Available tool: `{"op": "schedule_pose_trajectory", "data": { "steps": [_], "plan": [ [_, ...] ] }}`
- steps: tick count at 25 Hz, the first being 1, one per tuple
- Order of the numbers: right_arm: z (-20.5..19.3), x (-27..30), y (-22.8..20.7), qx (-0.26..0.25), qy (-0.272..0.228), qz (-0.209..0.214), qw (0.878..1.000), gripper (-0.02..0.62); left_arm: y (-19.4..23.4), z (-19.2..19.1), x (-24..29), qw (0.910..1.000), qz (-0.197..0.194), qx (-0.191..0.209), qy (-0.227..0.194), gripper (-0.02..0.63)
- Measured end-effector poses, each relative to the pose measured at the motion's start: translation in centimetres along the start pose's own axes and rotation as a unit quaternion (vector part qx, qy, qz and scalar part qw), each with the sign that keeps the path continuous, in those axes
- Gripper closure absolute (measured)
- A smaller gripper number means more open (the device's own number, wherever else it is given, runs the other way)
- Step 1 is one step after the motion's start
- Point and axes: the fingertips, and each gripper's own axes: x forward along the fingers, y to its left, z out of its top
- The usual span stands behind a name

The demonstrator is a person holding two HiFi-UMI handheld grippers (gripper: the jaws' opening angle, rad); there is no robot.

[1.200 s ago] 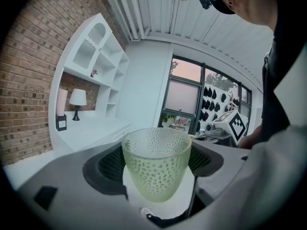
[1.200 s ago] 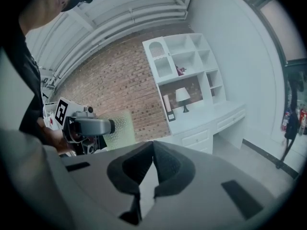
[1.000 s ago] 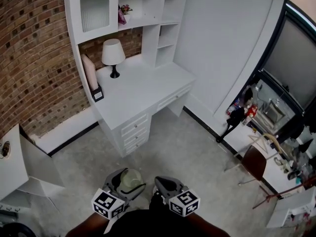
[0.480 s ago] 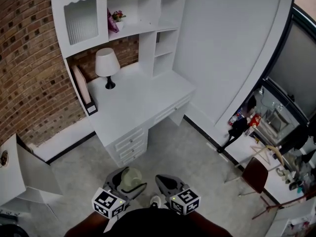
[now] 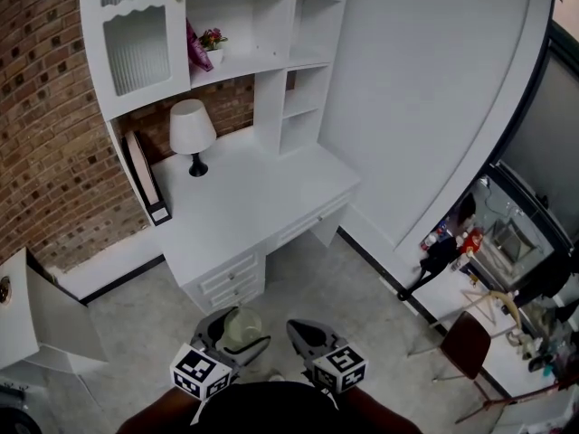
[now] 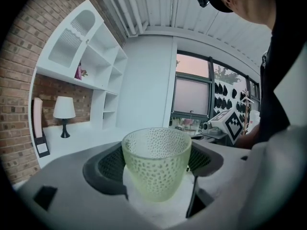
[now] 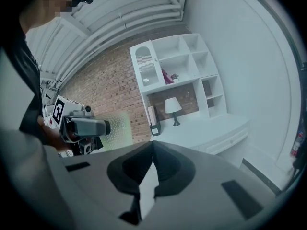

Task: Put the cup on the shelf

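Note:
A pale green dimpled cup [image 6: 156, 162] stands upright between the jaws of my left gripper [image 5: 237, 333], which is shut on it; the cup [image 5: 241, 328] shows from above low in the head view. My right gripper [image 5: 309, 335] hangs beside it, shut with nothing between its jaws, and the cup [image 7: 116, 131] shows faintly at the left of the right gripper view. The white shelf unit [image 5: 271, 57] rises over a white desk [image 5: 249, 202], well ahead of both grippers across the floor.
On the desk stand a white lamp [image 5: 192, 129] and an upright folder [image 5: 143, 174]. A flower pot [image 5: 210, 45] sits on a shelf. Brick wall at left, a white cabinet [image 5: 27, 310] lower left, a chair [image 5: 469, 342] and cluttered things at right.
The view has shifted closer to the desk and shelf unit, which now sit lower and larger in the picture. Both grippers hold the same pose, the cup still in the left.

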Motion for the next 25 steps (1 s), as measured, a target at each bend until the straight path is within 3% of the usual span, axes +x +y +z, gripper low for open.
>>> {"op": "schedule_pose_trajectory", "data": {
  "steps": [9, 25],
  "plan": [
    [0.1, 0.1, -5.3, -0.002, -0.009, -0.006, 1.0, 0.591, -0.1, 0.5, 4.1, 1.0, -0.003, 0.003, 0.004, 0.224],
    [0.3, 2.8, -9.6, 0.007, 0.011, -0.024, 1.0, 0.591, 4.0, 0.1, 8.8, 0.9998, -0.013, -0.011, 0.011, 0.224]
  ]
}}
